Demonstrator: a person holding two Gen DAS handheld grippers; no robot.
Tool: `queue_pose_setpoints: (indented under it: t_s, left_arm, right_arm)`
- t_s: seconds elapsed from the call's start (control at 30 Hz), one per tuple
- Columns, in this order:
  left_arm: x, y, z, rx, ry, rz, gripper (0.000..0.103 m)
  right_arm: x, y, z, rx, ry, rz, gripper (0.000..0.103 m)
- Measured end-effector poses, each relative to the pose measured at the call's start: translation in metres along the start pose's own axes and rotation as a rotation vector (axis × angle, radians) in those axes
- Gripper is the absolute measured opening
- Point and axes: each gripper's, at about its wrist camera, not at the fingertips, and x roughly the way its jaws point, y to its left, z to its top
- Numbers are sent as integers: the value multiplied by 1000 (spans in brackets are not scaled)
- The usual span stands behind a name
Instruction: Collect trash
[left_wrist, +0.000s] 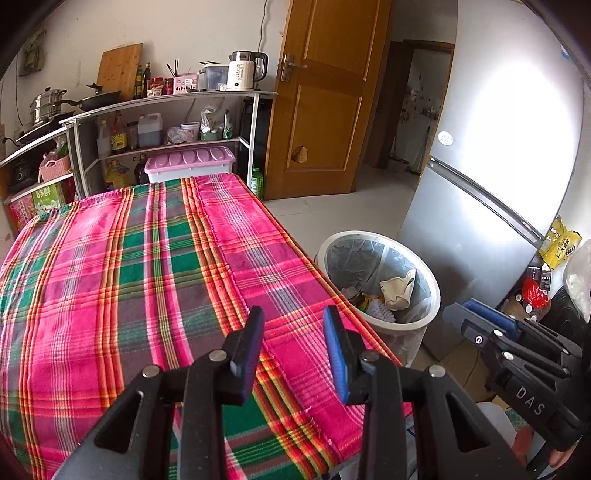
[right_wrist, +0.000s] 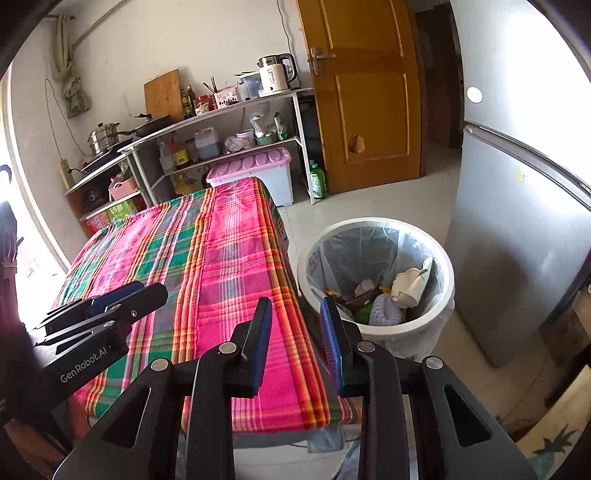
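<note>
A white trash bin (left_wrist: 376, 236) (right_wrist: 376, 221) with a clear liner stands on the floor beside the table's right edge. Inside it lie a crumpled cream wrapper (left_wrist: 399, 291) (right_wrist: 410, 282), a pale netted item and other scraps. My left gripper (left_wrist: 293, 314) is open over the pink and green plaid tablecloth (left_wrist: 147, 258), with nothing between its blue pads. My right gripper (right_wrist: 295, 304) is open too, empty, hovering over the table's right edge next to the bin. Each gripper shows at the side of the other's view: the right gripper (left_wrist: 461, 308) and the left gripper (right_wrist: 153, 288).
A silver fridge (left_wrist: 480, 184) (right_wrist: 517, 184) stands right behind the bin. A wooden door (left_wrist: 325, 92) is at the back. Kitchen shelves (left_wrist: 166, 99) with pots, bottles and a kettle line the far wall, with a pink-lidded box (left_wrist: 190, 158) and a green bottle (left_wrist: 256, 182) below.
</note>
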Motion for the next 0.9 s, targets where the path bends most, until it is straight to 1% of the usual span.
queue_pose_setpoints:
  t_s: [0.17,0.3,0.37,0.5,0.67,0.77,0.9]
  left_arm:
    - [-27,0,-14,5,-27,11,37]
    - [-46,-6,-30,32,-44,26,43]
    - [-53,-8,-39,31,-38,31,44]
    - [-69,-13,-57,27,-36,6,44]
    - [-89,-24,-74,34,-37,-23,45]
    - [-97,-31,-81,43,-32,-20,48]
    - [-105,-35,-90,41,-27,-23,49]
  right_arm:
    - [-25,11,-23,-28,-8,-14,28]
    - [-47,18,-47,-69,-16,-38,28]
    - [-58,20,-60,-86,-22,-52,28]
    - [-81,21,-78,-124,-50,-73,28]
    - [-100,23,-84,-147,-78,-87,28]
    - [-107,21,-88,-141,-84,-92,28]
    - [-113,16,-92,-126,-81,-95,28]
